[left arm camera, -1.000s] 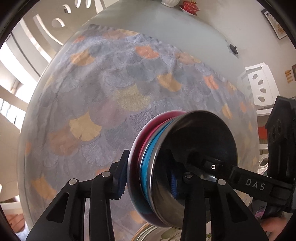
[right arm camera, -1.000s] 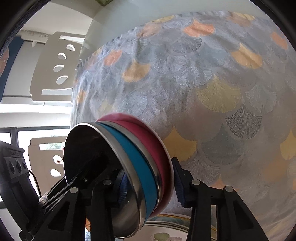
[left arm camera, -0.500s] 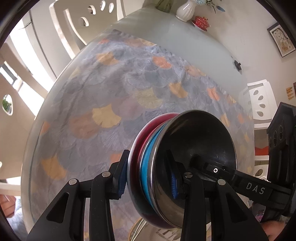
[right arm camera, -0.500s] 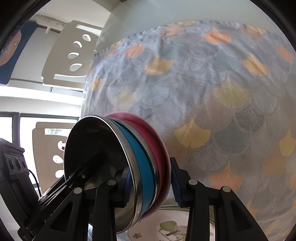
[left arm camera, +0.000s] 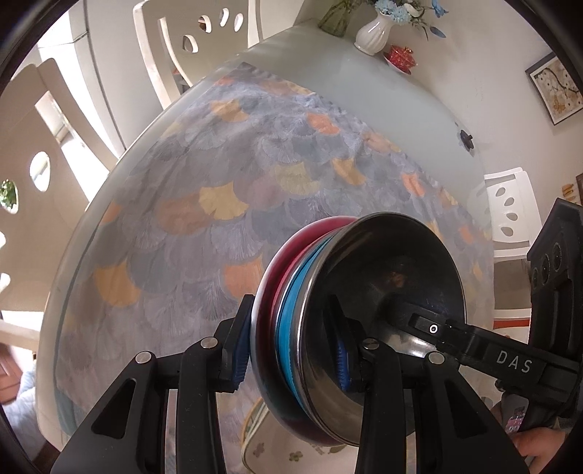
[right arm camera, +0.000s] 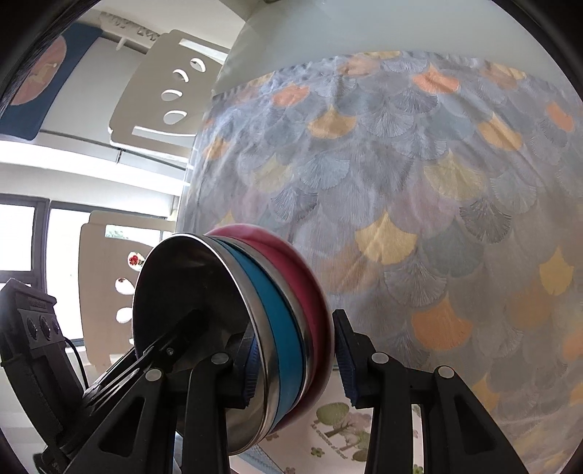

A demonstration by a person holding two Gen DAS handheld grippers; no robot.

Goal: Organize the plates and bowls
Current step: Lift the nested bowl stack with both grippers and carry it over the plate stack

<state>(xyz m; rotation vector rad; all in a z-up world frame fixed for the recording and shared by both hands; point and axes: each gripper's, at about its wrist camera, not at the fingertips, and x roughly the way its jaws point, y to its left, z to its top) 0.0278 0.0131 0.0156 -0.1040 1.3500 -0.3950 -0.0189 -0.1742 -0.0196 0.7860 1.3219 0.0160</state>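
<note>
A nested stack of bowls (left arm camera: 328, 328), steel inside, then blue, then red outside, is held in the air on its side. My left gripper (left arm camera: 291, 359) is shut on its rim, one finger inside the steel bowl. My right gripper (right arm camera: 295, 364) is shut on the opposite rim of the same stack (right arm camera: 255, 328); its outer pad looks slightly off the red bowl. Below the stack lies a patterned plate (right arm camera: 339, 437), which also shows in the left wrist view (left arm camera: 291, 452).
The table (left arm camera: 364, 91) carries a fan-patterned cloth (left arm camera: 237, 204). A white vase (left arm camera: 375, 32) and a red lidded cup (left arm camera: 400, 58) stand at the far end. White chairs (left arm camera: 189, 43) stand around the table.
Both grippers with the bowl stack have risen and drawn back from the table. More of the patterned plate shows beneath the stack.
</note>
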